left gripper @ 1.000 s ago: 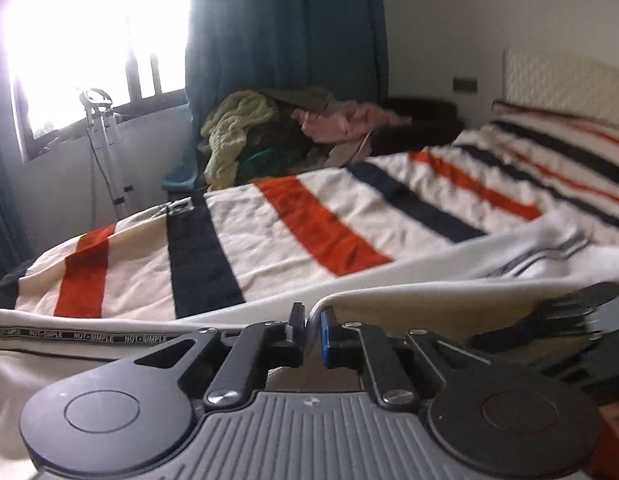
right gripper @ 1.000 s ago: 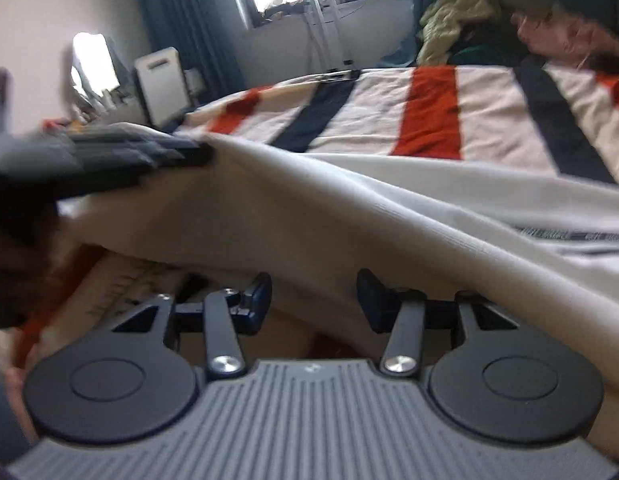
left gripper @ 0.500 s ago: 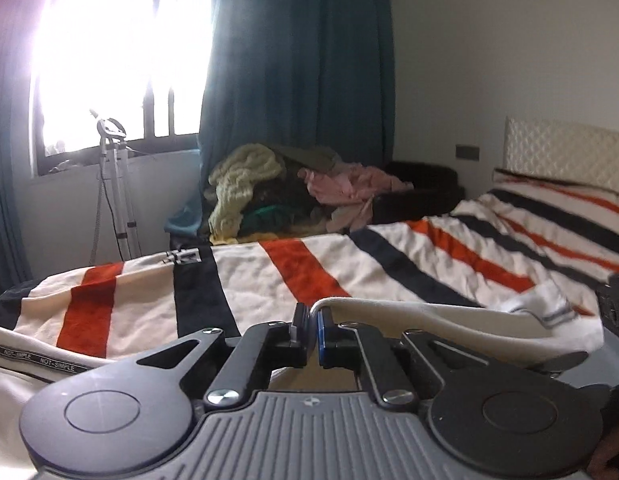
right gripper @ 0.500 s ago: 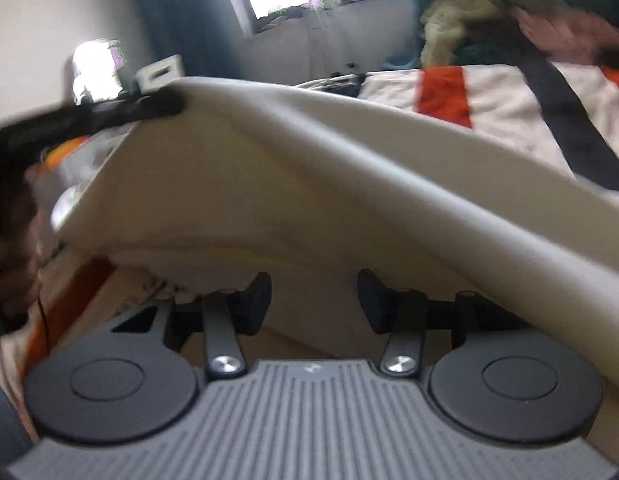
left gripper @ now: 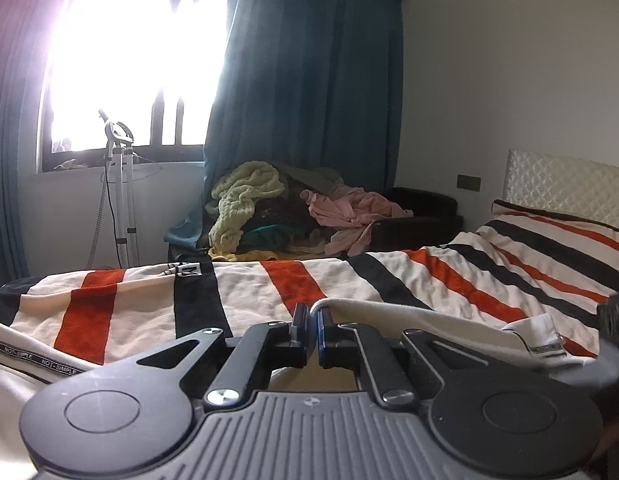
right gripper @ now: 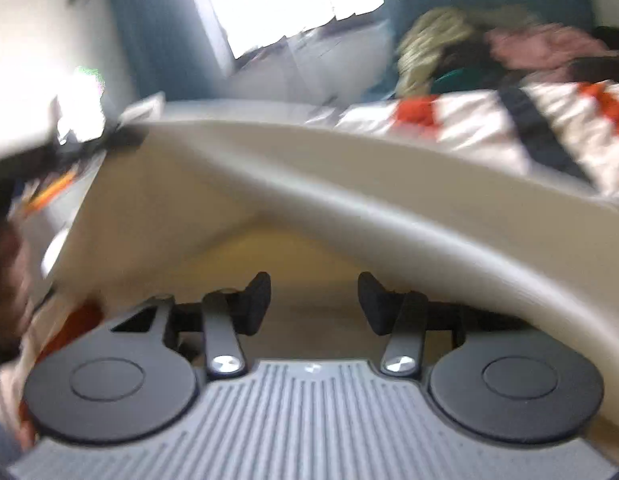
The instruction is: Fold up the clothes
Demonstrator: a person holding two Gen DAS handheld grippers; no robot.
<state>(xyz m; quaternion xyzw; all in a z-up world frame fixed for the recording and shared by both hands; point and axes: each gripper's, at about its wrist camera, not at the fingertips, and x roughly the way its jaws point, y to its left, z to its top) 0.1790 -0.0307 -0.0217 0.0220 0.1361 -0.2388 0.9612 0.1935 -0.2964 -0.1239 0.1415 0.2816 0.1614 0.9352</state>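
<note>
Left gripper (left gripper: 312,330) is clamped on a folded edge of the cream garment (left gripper: 421,322), lifted over the striped bed cover (left gripper: 245,292). Right gripper (right gripper: 314,305) is spread wide, gripping nothing, tucked beneath that raised fabric (right gripper: 309,208); view blurred.

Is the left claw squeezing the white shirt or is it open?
Squeezing. The left claw is shut on the white shirt's edge, pinched between its pads.

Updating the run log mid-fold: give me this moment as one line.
left gripper: shut on cream garment edge | right gripper: open, under lifted cloth | surface: striped blanket | fold: not yet done
</note>
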